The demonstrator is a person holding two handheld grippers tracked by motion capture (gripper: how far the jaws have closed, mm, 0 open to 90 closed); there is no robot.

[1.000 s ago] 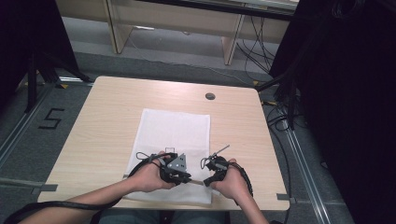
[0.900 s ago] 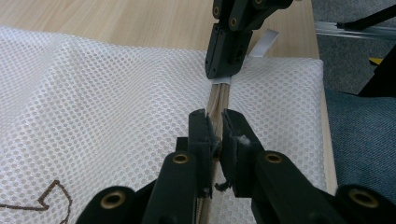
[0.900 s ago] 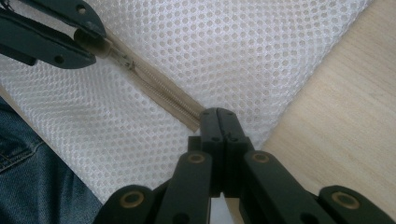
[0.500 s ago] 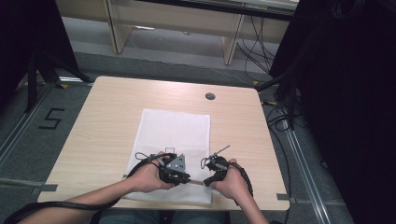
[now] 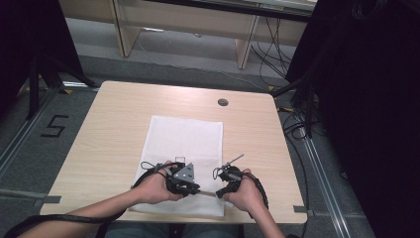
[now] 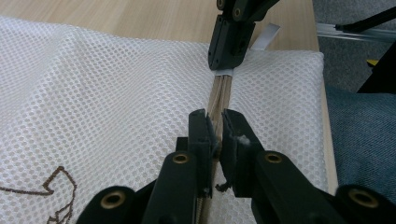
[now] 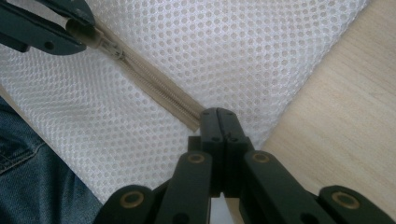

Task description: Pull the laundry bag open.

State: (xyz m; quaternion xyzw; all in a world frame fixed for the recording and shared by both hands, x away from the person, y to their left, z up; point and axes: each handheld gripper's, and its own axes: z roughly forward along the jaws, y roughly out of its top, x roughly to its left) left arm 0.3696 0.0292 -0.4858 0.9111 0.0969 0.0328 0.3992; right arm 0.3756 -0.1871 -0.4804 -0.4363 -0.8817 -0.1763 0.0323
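Gripping the zipper of a white mesh bag at 6 o'clock on the tabletop: my right gripper has its fingers shut on the tape end, my left gripper has its fingers pinched on the zipper nr. the slider. Risk: a skewed pull could jam the teeth or bunch the mesh. Both hands low, fingers facing each other along the zipper, approx. level.

Both forearms come in over the table's near edge, hands side by side and close together. The left gripper has its jaws nearly together, pinched with a narrow gap. The right gripper has its jaws fully closed, pads touching.
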